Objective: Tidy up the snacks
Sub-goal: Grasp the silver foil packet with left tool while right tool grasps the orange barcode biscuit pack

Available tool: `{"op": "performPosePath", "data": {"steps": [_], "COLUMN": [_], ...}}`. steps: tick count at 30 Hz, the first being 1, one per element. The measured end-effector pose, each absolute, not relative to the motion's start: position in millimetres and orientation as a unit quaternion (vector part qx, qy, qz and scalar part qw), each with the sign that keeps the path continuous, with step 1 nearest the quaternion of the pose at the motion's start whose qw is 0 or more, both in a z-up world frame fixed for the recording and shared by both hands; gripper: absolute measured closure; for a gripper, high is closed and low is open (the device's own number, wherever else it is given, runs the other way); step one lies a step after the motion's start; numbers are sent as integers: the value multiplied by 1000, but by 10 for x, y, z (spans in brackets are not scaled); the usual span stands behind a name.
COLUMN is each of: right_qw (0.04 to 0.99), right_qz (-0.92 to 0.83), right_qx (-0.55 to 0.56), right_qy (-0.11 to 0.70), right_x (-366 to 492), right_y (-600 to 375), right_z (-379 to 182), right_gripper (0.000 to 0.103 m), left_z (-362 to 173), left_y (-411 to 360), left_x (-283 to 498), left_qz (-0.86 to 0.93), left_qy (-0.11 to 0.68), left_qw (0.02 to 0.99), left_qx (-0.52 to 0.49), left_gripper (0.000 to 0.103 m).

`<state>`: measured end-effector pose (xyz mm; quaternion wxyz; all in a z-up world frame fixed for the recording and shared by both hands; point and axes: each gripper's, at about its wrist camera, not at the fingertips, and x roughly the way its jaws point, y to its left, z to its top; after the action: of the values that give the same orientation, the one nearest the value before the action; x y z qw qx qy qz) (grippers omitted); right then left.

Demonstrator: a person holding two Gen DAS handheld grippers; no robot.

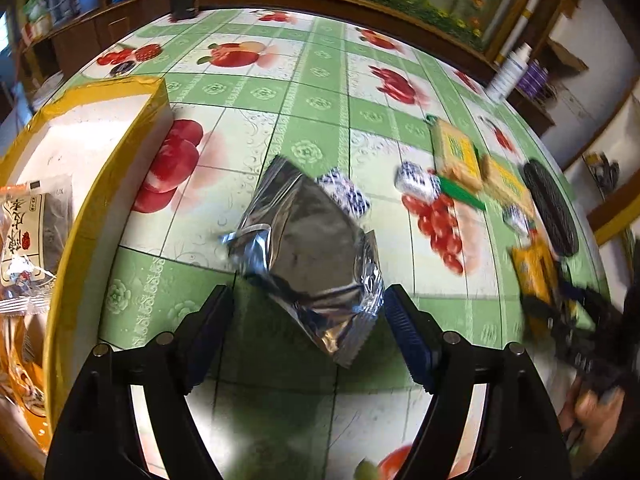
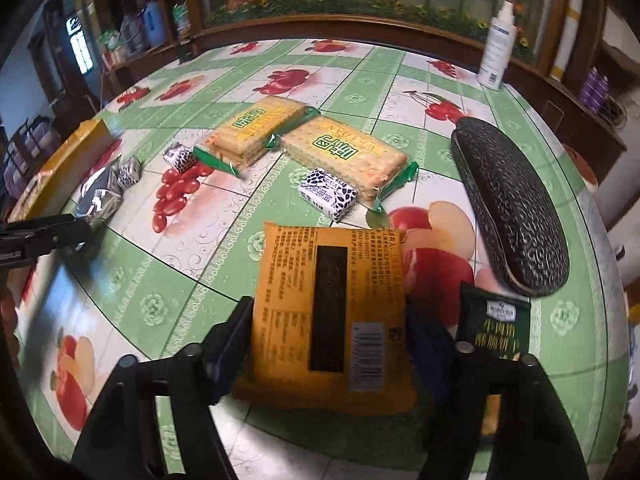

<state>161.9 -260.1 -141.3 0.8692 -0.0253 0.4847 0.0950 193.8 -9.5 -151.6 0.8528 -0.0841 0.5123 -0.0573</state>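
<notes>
Fruit-patterned cloth covers the bench [image 1: 320, 92]. My left gripper [image 1: 308, 300] is spread around a silver packet [image 1: 312, 252], pads clear of it; my right gripper [image 2: 328, 320] pinches an orange snack packet [image 2: 332, 312] lying flat.

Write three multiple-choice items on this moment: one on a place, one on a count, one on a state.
1. In the right wrist view, where is the dark glasses case relative to the cracker packs?
A. left of them
B. right of them
C. on top of them

2. How many cracker packs with green ends are there?
A. one
B. two
C. four

3. How is the silver packet placed?
A. between the open fingers of the left claw
B. stacked on the crackers
C. under the glasses case

Key:
1 B, the case lies by the right edge, past both packs.
2 B, two packs lie side by side.
3 A, in the left wrist view the fingers stand wide on either side of it.
</notes>
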Motion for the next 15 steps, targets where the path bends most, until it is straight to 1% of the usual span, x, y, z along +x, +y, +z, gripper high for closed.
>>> {"op": "performPosePath", "data": {"steps": [3,6,7,9,15], "right_qw": [873,873,873,872,871], "right_qz": [87,92,92,93,92], "right_qx": [-43,-50,-53,-51,-48], "right_qy": [478,477,476,478,480], "right_x": [1557,1530,1537,1544,1581], "right_y": [-2505,-2408,-2393,-2373,-2373], "right_z": [-1433,-1465,-1470,-1479,-1483], "right_gripper": [27,12,10,7,6], "left_z": [-1526,-1513,-1501,-1464,-1383], "left_y": [-175,-201,-195,-184,-209], "left_x": [2028,2106,2124,2145,2185], "left_qz": [-31,-19,-16,-10,7], "left_qy": [511,509,508,501,465], "left_qw": [855,856,857,862,885], "left_qx": [-81,-85,-85,-72,7], "left_gripper": [23,23,23,23,23]}}
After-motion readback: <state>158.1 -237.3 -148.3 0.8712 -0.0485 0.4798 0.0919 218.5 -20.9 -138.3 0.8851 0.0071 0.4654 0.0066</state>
